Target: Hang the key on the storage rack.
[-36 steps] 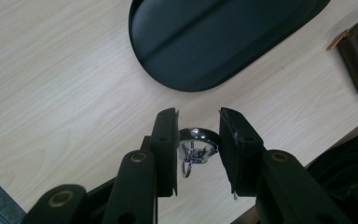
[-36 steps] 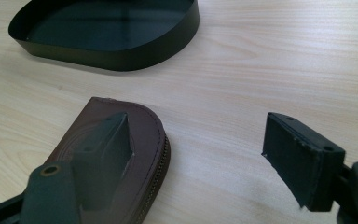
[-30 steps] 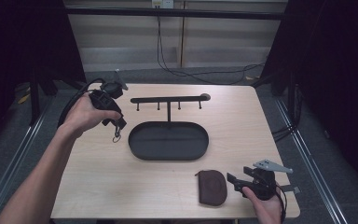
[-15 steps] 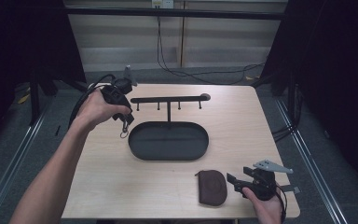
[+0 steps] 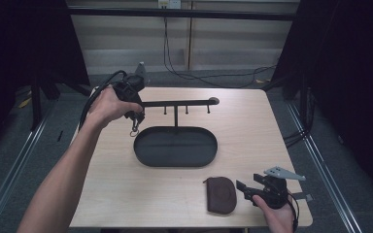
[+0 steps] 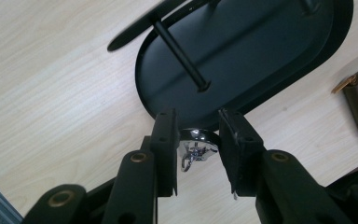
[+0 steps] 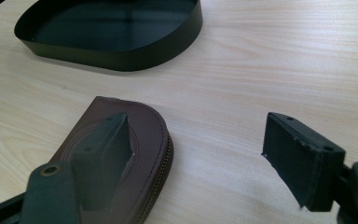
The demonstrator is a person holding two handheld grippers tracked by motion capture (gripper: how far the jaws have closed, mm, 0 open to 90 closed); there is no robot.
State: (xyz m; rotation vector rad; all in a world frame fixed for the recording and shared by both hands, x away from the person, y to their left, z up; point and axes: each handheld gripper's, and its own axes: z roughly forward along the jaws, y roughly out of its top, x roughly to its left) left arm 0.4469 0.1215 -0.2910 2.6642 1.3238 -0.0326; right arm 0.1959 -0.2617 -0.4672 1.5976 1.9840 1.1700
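the small silver metal key ring with a clasp (image 6: 196,150) is held between the jaws of the left gripper (image 5: 135,118), closed on it as far as they go, and it dangles below the hand in the high view. since a second ago it has been carried from the left edge of the worktop (image 5: 252,126) to the left end of the black t-shaped hook rail (image 5: 175,103) above the black oval metal tray (image 5: 176,146). hanging on a hook is judged to be the step now near. the right gripper (image 5: 246,190) is kept unmoved, jaws wide apart and empty, beside the brown leather zip pouch (image 5: 220,193) at the near edge
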